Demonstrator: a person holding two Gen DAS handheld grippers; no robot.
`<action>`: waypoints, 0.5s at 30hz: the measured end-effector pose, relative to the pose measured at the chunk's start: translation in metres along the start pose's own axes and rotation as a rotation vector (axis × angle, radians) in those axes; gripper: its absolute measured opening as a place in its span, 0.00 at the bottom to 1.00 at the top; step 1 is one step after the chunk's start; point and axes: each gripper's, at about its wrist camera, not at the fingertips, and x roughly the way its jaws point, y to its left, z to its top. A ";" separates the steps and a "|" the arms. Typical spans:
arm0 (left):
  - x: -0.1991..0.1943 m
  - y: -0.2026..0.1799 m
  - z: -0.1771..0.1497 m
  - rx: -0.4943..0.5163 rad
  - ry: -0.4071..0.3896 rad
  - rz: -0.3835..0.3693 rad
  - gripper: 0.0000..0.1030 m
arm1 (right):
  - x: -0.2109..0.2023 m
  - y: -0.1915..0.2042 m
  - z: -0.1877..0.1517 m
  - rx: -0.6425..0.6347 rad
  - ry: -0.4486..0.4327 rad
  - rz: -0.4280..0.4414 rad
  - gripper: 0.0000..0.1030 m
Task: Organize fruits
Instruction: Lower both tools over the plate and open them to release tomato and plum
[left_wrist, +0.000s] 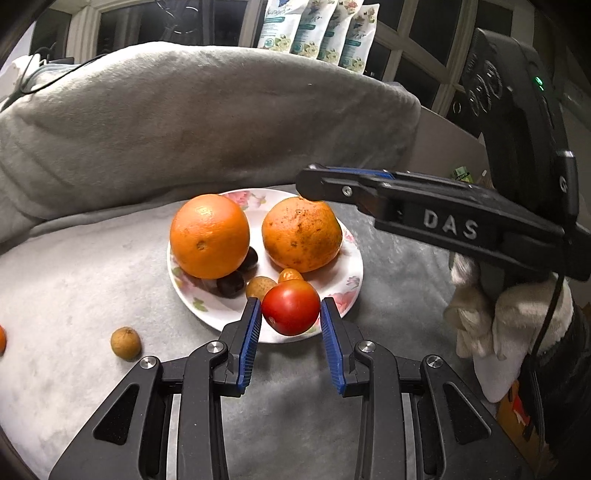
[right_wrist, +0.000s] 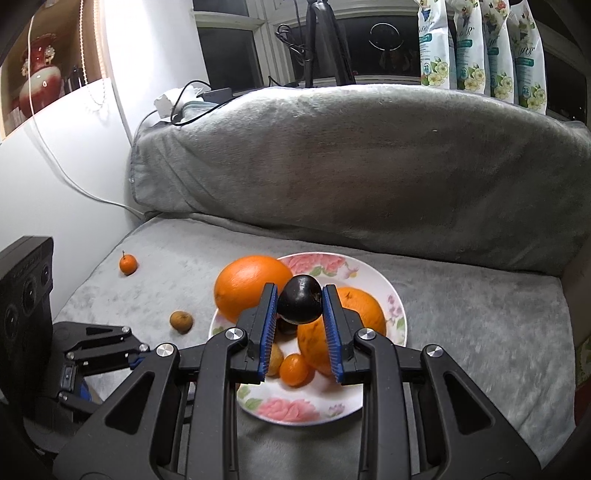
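Blue-padded fingers (left_wrist: 252, 332) of the left gripper (left_wrist: 290, 319) clamp a red tomato (left_wrist: 290, 307) at their tips, held over the near rim of the floral plate (left_wrist: 352, 284). Beyond it on the plate lie two oranges (left_wrist: 209, 236), dark plums (left_wrist: 231, 283) and small brown and orange fruits, so the free spot is at the near edge, straight ahead and below. A brown longan (left_wrist: 125, 343) sits off the plate's left edge on the grey blanket (left_wrist: 92, 288).

Right wrist view: the right gripper (right_wrist: 300, 301) is closed on a dark plum (right_wrist: 299, 300), poised above the plate's middle, between the oranges. A small orange fruit (right_wrist: 127, 264) lies well apart, toward the blanket's far left corner; the left hand is nearer it. Behind, a covered sofa back (right_wrist: 351, 158) and a dark window.
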 end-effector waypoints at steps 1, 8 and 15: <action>0.001 0.000 0.000 0.000 0.001 0.000 0.30 | 0.002 -0.001 0.001 -0.001 0.001 -0.001 0.25; 0.004 -0.001 0.000 0.004 0.009 0.002 0.30 | 0.016 -0.005 0.008 0.008 0.016 -0.003 0.25; 0.008 -0.002 0.002 0.004 0.020 0.003 0.30 | 0.026 -0.008 0.010 0.018 0.029 0.000 0.25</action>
